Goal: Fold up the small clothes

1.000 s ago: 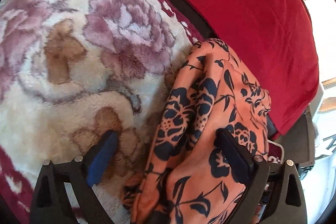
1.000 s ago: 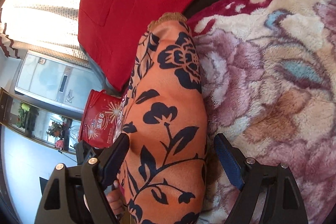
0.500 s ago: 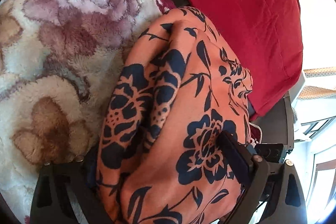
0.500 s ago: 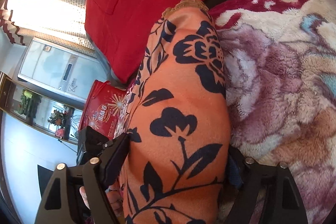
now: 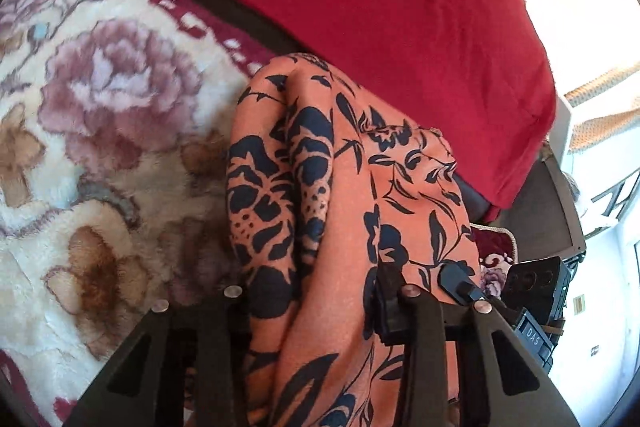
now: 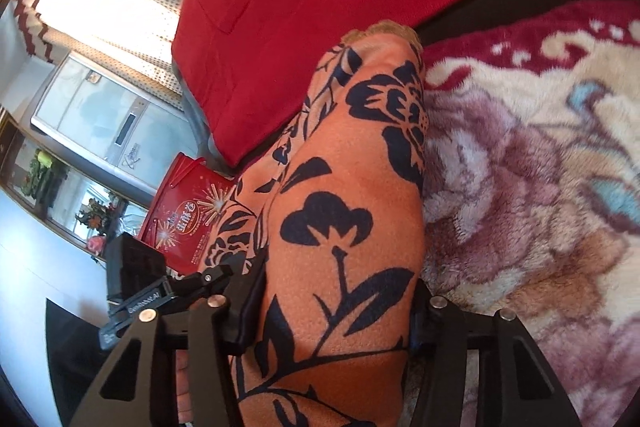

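While my left gripper was closing, its jaws pinched a bunched fold of the orange garment with dark navy floral print. That garment lay on the plush cream blanket with mauve roses, against the red cushion. My right gripper was closing too, jaws squeezing the same cloth; a red printed box stood behind.

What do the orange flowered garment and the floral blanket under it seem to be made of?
Orange garment: likely a thin woven or knit fabric, matte, with a fine pebbled grain and printed dark flowers; it drapes in soft folds. Floral blanket: apparently plush synthetic fleece, judging by its fuzzy, tufted pile and soft-edged pattern.
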The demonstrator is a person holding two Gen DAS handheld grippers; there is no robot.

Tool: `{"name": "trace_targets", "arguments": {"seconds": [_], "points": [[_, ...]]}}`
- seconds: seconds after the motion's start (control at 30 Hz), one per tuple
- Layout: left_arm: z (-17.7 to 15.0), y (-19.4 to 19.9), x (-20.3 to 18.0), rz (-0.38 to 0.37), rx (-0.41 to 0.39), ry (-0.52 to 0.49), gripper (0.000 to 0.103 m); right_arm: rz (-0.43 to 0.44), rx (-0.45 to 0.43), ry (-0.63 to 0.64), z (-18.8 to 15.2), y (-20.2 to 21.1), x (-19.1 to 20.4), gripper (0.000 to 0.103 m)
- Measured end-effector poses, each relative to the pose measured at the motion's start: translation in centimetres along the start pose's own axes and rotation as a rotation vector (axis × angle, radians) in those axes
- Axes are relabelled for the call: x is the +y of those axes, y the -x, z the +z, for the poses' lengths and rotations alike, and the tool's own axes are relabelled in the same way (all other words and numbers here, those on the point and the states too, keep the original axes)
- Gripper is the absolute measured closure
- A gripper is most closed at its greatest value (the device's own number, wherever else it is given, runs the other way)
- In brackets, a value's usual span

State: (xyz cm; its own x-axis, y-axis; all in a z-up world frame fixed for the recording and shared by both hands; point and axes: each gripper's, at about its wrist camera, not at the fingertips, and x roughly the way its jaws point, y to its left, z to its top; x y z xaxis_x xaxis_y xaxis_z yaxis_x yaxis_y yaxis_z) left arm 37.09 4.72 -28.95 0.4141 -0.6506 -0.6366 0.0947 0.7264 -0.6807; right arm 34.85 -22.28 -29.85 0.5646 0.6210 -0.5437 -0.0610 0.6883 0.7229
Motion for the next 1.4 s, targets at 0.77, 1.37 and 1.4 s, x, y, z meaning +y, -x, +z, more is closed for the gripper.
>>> {"name": "trace_targets", "arguments": {"seconds": [0.77,1.37,1.4], "points": [[-9.6,-7.0,-17.5,-0.077,0.108,-0.243,0.064,-0.024,-0.166,0.058,-1.3,19.8,-7.3,0.047],[-16.5,-4.4,-15.4,0.088,0.155,-0.302,0.045,-0.212,-0.011,-0.002,-3.4,20.6,-10.5,0.035],[-16.9,-3.5,-15.3,0.102,0.130,-0.315,0.045,-0.243,-0.014,0.012,-3.5,20.9,-10.2,0.035]]}}
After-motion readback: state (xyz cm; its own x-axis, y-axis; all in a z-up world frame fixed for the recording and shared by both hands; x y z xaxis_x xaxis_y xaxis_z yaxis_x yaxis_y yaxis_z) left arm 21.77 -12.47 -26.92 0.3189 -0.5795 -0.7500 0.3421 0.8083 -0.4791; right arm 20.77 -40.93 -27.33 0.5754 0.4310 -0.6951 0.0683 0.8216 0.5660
